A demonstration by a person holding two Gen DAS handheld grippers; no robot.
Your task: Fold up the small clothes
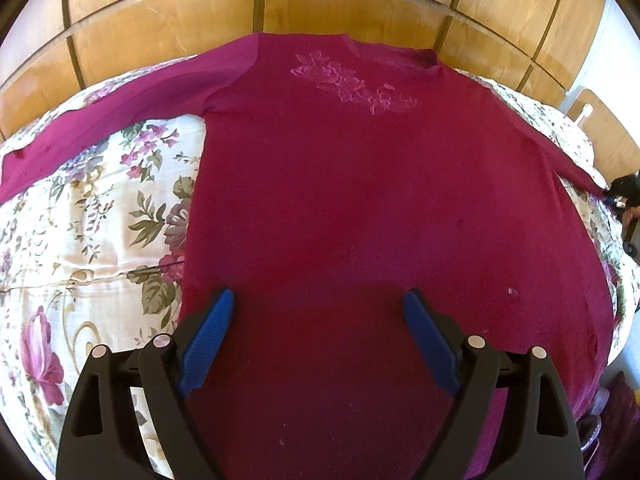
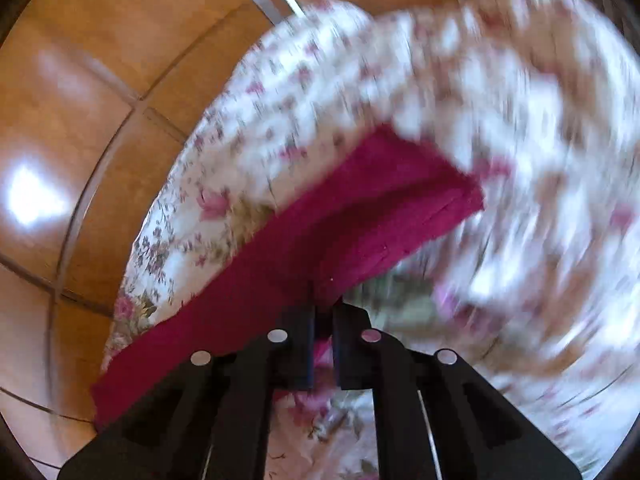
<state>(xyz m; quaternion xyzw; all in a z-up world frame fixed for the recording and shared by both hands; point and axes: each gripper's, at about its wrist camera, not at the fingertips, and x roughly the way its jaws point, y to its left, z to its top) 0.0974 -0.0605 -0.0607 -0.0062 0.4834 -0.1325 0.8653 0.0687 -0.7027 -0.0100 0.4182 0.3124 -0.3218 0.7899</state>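
Observation:
A magenta long-sleeved top (image 1: 360, 200) with pale flower embroidery near the neck lies spread flat on a floral bedspread (image 1: 80, 220). Its left sleeve (image 1: 100, 120) stretches out to the left. My left gripper (image 1: 320, 304) is open, its blue pads (image 1: 212, 332) hovering over the top's lower hem. My right gripper (image 2: 323, 312) is shut on the top's right sleeve (image 2: 360, 208), lifting it off the bedspread (image 2: 300, 100); this view is motion-blurred. The right gripper also shows at the far right edge of the left wrist view (image 1: 624, 196), at the sleeve's end.
A wooden panelled wardrobe (image 1: 280, 4) stands behind the bed. A tiled floor (image 2: 60, 120) lies beside the bed in the right wrist view. The bedspread's edge drops off at the right.

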